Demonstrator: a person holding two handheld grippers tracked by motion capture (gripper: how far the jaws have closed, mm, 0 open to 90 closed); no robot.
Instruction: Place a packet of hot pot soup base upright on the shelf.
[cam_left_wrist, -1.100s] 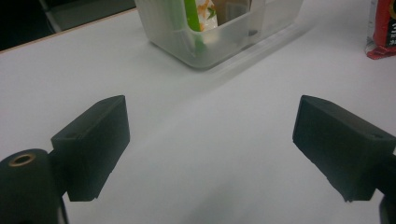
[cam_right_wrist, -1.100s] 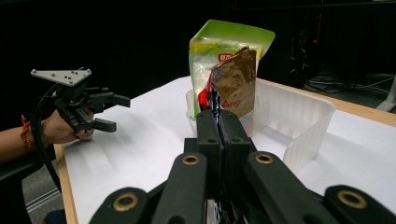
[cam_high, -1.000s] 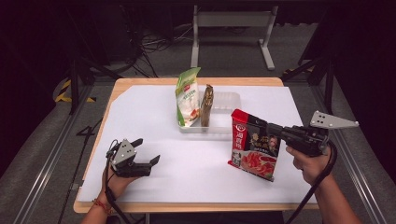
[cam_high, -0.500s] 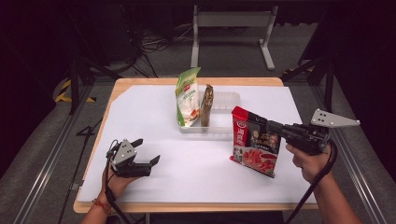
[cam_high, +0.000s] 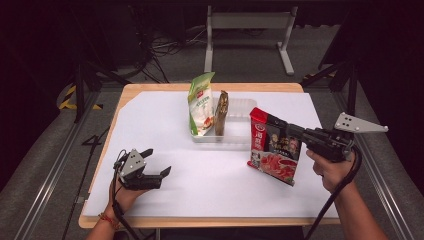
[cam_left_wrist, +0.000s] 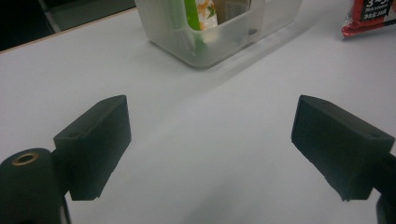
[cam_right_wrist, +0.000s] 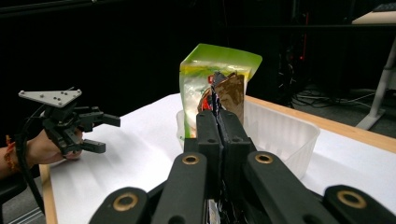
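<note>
Grippers sit nearest the person. Left gripper (cam_high: 152, 167) rests low at the table's (cam_high: 150, 95) front-left corner on the white sheet (cam_high: 165, 130), jaws spread wide w/ nothing between them; in left gripper view the sheet shows bare between both pads. Right gripper (cam_high: 295, 134) is on the right side, held level and pointing left, jaws pressed together on the red pouch (cam_high: 274, 150), pinching its upper right edge. In right gripper view the pads meet on the pouch edge (cam_right_wrist: 218, 100).

Pouch hangs upright and a bit tilted; can't tell if its lower corner touches the sheet. It's just right of the tray's front-right corner.

Farther back, mid-table: clear tray (cam_high: 240, 135) w/ a green-white bag (cam_high: 200, 105) standing at its left end and a brown pack (cam_high: 221, 112) upright just beside it. Tray's right part holds nothing.

Beyond the table: metal stand (cam_high: 247, 30) on the floor.
</note>
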